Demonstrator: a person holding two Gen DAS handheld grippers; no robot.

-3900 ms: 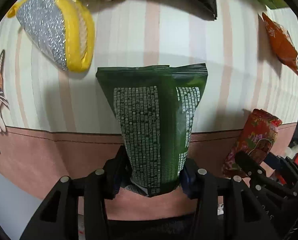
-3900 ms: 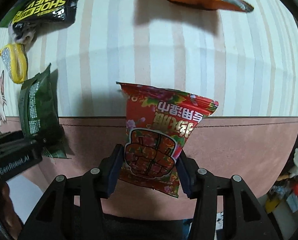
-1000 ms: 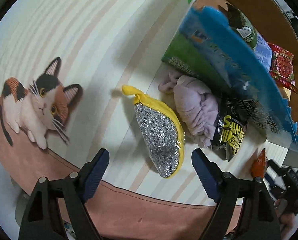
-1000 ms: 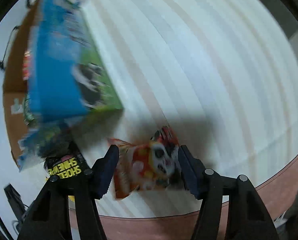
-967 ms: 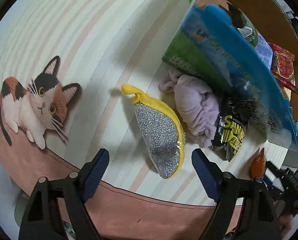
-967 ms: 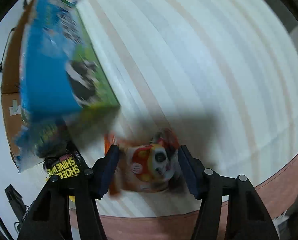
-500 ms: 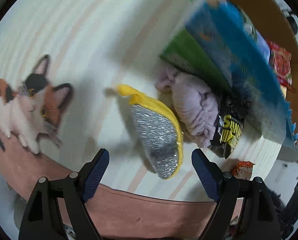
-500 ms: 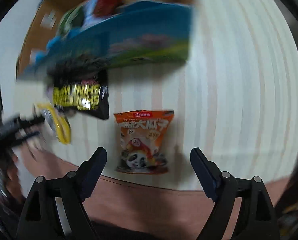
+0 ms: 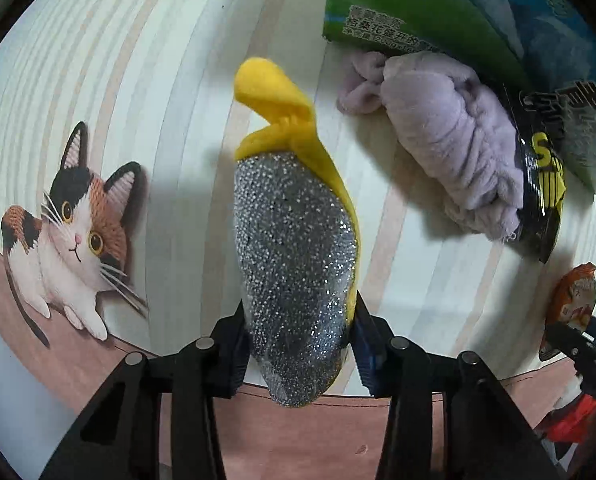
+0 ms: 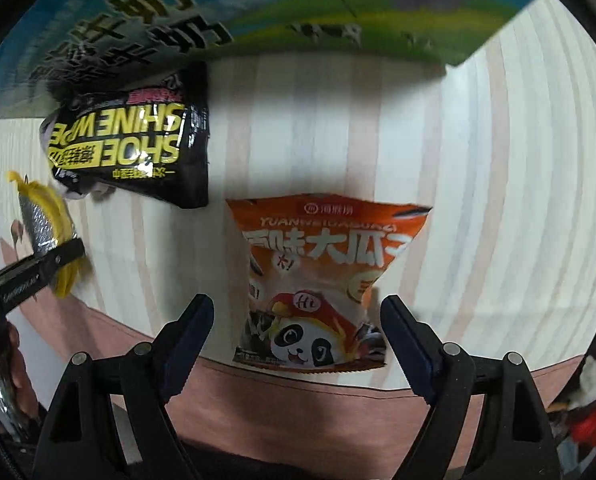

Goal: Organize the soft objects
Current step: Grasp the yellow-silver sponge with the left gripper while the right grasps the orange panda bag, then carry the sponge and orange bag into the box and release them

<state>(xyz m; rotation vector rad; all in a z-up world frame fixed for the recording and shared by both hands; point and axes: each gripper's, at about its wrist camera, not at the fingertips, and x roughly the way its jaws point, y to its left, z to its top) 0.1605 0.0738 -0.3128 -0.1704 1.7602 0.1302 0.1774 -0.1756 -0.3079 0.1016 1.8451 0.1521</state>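
My left gripper (image 9: pixel 298 344) is shut on the near end of a yellow sponge with a silver glitter face (image 9: pixel 293 248); the sponge also shows at the left of the right wrist view (image 10: pixel 43 220). My right gripper (image 10: pixel 298 336) is open, its jaws on either side of an orange panda snack bag (image 10: pixel 322 280) that lies flat on the striped cloth. The bag also shows at the right edge of the left wrist view (image 9: pixel 574 300). A lilac plush cloth (image 9: pixel 454 148) and a black shoe-wipe pack (image 10: pixel 133 144) lie beside the box.
A blue and green cardboard box (image 10: pixel 338 12) stands at the far side of the cloth, and it shows in the left wrist view (image 9: pixel 438 12). A cat picture (image 9: pixel 65 232) is printed on the cloth at left. The pink cloth border (image 9: pixel 298 432) runs along the near edge.
My left gripper has moved in and shut on the yellow sponge. My right gripper, open since half a second ago, has come closer around the orange snack bag.
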